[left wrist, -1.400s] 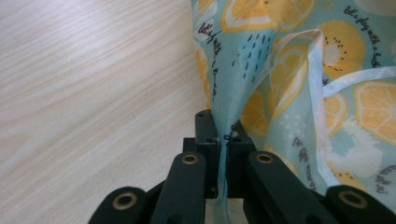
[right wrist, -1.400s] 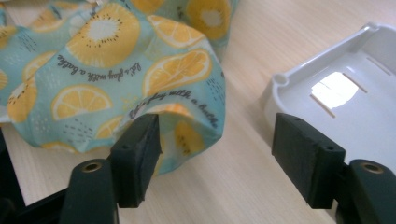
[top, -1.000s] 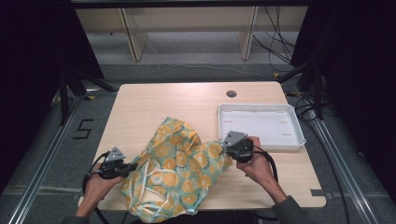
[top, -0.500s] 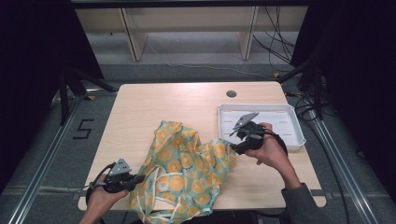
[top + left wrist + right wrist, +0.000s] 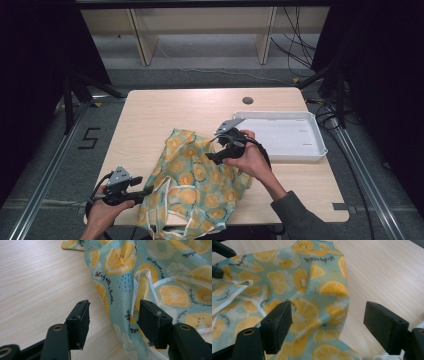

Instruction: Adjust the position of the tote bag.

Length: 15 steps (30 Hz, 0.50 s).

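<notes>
A teal cloth printed with orange slices (image 5: 197, 182) lies crumpled on the front half of the wooden table (image 5: 160, 112), its near end hanging over the front edge. My left gripper (image 5: 146, 192) sits at the cloth's left edge, open; in the left gripper view the cloth's edge (image 5: 120, 302) and a white strap (image 5: 150, 280) lie between the jaws of the left gripper (image 5: 113, 315). My right gripper (image 5: 214, 155) hovers over the cloth's upper right part, open wide, with a fold of cloth (image 5: 329, 292) in front of the gap of the right gripper (image 5: 328, 317).
A white shallow tray (image 5: 305, 145) stands at the table's right side, just behind the right hand. A dark round hole (image 5: 247, 100) marks the table's far edge. Bare wood stretches across the far left of the table. Shelving legs stand behind the table.
The right gripper swung up toward the tray, then came back left over the cloth. The cloth has dropped flatter and slid toward the front edge. The left gripper moved slightly nearer.
</notes>
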Tool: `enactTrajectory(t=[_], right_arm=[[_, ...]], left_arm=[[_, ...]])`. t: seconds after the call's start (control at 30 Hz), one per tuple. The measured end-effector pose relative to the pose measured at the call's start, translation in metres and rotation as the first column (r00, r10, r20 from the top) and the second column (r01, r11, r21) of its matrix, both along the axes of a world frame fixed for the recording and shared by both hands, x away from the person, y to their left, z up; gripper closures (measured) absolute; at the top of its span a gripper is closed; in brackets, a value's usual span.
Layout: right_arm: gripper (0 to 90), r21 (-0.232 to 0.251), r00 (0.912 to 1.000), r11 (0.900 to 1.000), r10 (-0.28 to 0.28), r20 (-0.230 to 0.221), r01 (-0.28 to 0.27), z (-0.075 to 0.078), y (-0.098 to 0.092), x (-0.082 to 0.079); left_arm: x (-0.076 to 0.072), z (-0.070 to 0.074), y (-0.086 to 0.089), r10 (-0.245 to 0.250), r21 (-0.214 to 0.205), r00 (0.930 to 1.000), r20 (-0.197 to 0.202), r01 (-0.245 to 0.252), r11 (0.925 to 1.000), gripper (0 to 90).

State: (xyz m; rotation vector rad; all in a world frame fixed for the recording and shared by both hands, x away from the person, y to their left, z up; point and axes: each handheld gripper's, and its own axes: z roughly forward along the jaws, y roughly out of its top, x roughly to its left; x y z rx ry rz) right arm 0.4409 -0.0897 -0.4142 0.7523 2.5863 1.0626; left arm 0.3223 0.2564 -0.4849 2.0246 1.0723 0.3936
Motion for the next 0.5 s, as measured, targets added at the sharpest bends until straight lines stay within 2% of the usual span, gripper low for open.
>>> enactTrajectory(t=[0.07,0.1,0.13,0.17,0.2,0.23,0.33,0.4,0.43,0.47,0.5], right_arm=[[21.3,-0.019,1.0,0.9998,0.001,0.002,-0.001,-0.002,0.005,0.002],[23.3,-0.032,0.9999,0.9994,0.011,0.006,-0.011,-0.007,0.013,0.007],[24.9,-0.037,0.9998,0.9992,0.016,0.01,-0.016,-0.009,0.017,0.01],[24.9,-0.037,0.9998,0.9992,0.016,0.01,-0.016,-0.009,0.017,0.01],[26.1,-0.045,0.9996,0.9988,0.02,0.021,-0.019,-0.011,0.019,0.012],[26.9,-0.054,1.0,0.9986,0.001,-0.001,-0.001,-0.014,0.023,0.014],[29.1,-0.045,1.0,0.999,0.001,0.008,-0.001,-0.015,0.023,0.016],[34.6,-0.044,0.9999,0.999,0.007,0.011,-0.007,-0.015,0.024,0.018],[38.4,-0.044,0.9998,0.999,0.011,0.016,-0.01,-0.015,0.024,0.019],[38.4,-0.044,0.9998,0.999,0.011,0.016,-0.01,-0.015,0.024,0.019],[43.4,-0.036,0.9997,0.9991,0.022,0.006,-0.022,-0.017,0.025,0.022]], left_arm=[[0.0,-0.001,0.0,0.013,-0.001,0.9999,0.001,-0.013,0.9999,42.0],[-0.001,-0.001,0.0,0.018,-0.007,0.9998,0.001,-0.018,0.9998,41.7],[-0.002,-0.002,-0.001,0.029,-0.027,0.9996,0.002,-0.029,0.9992,41.7],[-0.002,-0.002,-0.001,0.029,-0.027,0.9996,0.002,-0.029,0.9992,41.6],[-0.001,0.0,0.003,0.003,0.017,1.0,-0.005,-0.003,0.9998,41.6],[-0.002,-0.001,0.003,0.009,0.012,1.0,-0.002,-0.009,0.9999,41.2],[-0.002,-0.002,0.001,0.018,-0.003,0.9998,0.004,-0.018,0.9998,41.1],[-0.002,-0.002,0.001,0.019,-0.004,0.9998,0.003,-0.019,0.9998,40.9],[-0.002,-0.001,0.002,0.006,0.025,0.9999,-0.013,-0.006,0.9997,40.8],[-0.002,-0.001,0.002,0.006,0.025,0.9999,-0.013,-0.006,0.9997,40.8],[-0.002,-0.003,-0.001,0.024,-0.002,0.9997,-0.008,-0.024,0.9997,40.7]])
